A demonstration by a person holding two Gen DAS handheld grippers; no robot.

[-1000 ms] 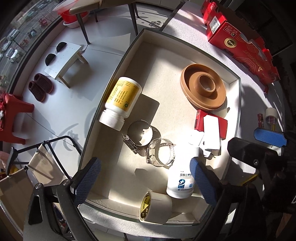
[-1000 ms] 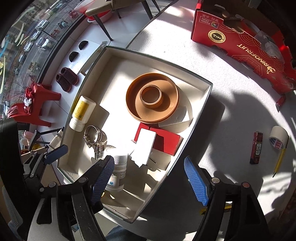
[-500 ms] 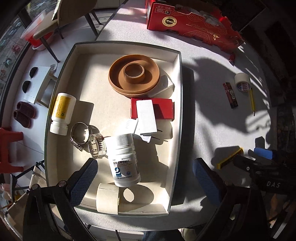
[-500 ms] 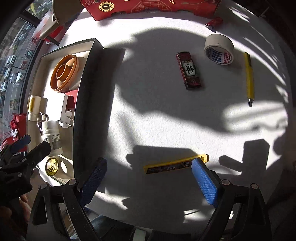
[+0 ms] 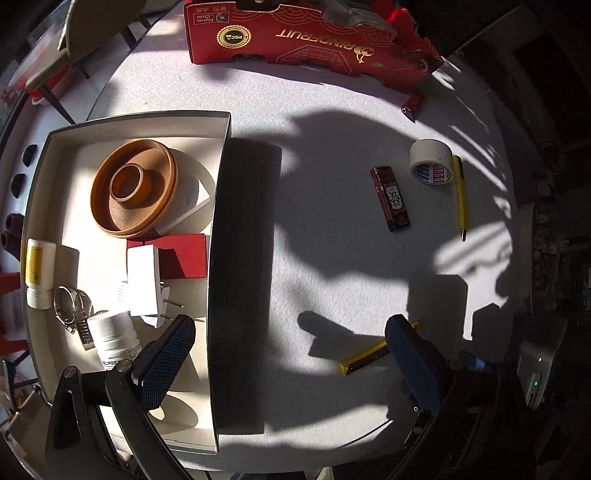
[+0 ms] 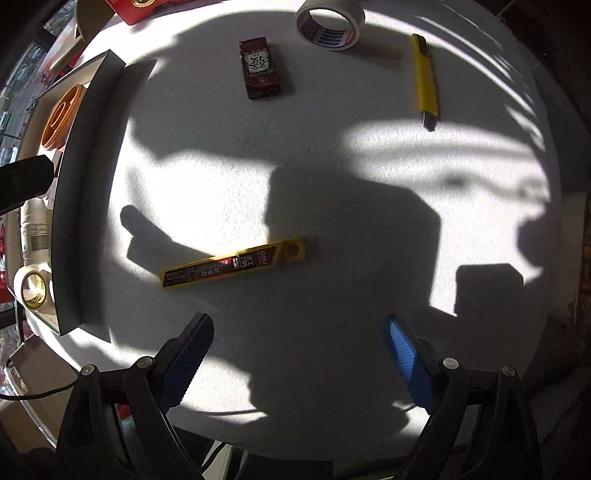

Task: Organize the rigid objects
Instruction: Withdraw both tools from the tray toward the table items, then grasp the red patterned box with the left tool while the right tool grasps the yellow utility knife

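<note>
1. The right gripper is held wide open above the white table, pointing down; nothing is gripped between its blue pads.
2. The left gripper is likewise spread wide and empty, one finger over the box, the other over the table.
3. A yellow blade case is seen lying flat just beyond the right gripper's fingers, untouched.
4. To the left, the open box is filled with a brown dish, two bottles, clamps and a red carton.
5. Farther off, a dark red packet, a tape roll and a yellow knife are laid well apart.
</note>
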